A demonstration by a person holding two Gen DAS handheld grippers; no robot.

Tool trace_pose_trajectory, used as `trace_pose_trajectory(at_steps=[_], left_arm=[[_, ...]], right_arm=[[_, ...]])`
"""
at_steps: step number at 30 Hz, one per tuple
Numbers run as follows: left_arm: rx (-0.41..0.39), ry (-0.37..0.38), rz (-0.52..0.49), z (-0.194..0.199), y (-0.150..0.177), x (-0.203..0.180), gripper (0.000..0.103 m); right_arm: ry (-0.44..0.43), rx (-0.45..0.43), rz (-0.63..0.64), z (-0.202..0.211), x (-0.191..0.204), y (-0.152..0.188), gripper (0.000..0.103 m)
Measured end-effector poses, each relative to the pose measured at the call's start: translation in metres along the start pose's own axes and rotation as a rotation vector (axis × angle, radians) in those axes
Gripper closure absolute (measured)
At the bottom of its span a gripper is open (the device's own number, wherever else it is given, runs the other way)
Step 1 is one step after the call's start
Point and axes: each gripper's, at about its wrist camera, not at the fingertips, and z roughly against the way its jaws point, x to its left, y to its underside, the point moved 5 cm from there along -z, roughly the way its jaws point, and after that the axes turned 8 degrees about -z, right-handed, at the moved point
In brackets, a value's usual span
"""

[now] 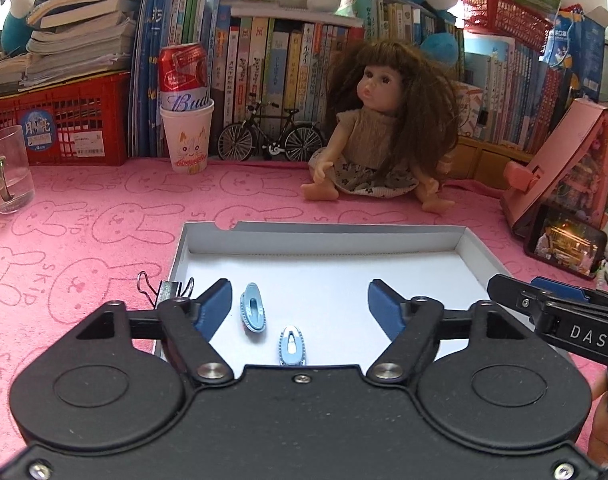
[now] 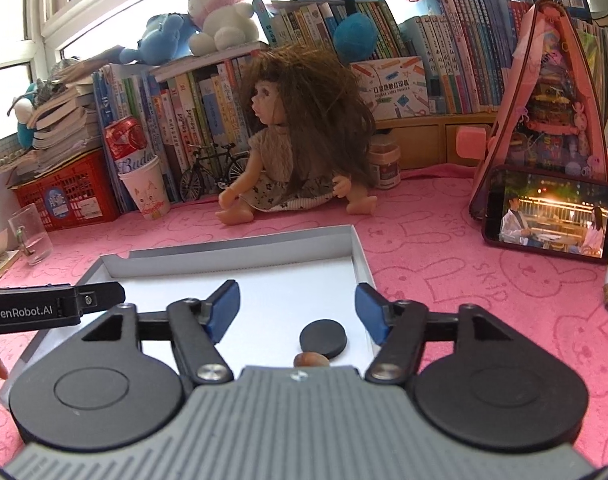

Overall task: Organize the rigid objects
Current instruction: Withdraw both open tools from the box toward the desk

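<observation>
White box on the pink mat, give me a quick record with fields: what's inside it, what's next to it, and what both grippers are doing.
container: white box, shallow, open top, on pink bunny-print mat
inside, left wrist view: two light blue hair clips, apart from each other
inside, right wrist view: black disc; small brown object touching it, partly hidden
outside: binder clip at the box's left wall
left gripper: open, empty, above the clips
right gripper: open, empty, above the disc

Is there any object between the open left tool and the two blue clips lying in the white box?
Nothing visible does. The left tool is open above the white box, and both blue clips lie on the bare floor between its fingers. The binder clip sits at the box's left edge, off that path.
</observation>
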Motion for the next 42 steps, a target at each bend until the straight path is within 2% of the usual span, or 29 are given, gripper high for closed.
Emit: trace_pose_trajectory(at_steps=[6,18,31,42], left_arm=[[-0.044,0.023,-0.017,0.025,0.002,-0.005,0.023],[-0.077,0.063,-0.002,0.064,0.021,-0.009,0.020],[-0.059,0.069,0.004,0.080,0.041,-0.014,0.020],[-0.035,0.068,-0.018,0.092,0.063,-0.021,0.020]], right_arm=[[-0.025,-0.015,0.014,0.021,0.002,0.001,0.017],[-0.031,-0.033,0.062,0.055,0.006,0.010,0.015],[-0.028,-0.019,0.105,0.068,0.016,0.022,0.014],[-0.021,0.008,0.089,0.077,0.011,0.037,0.014]])
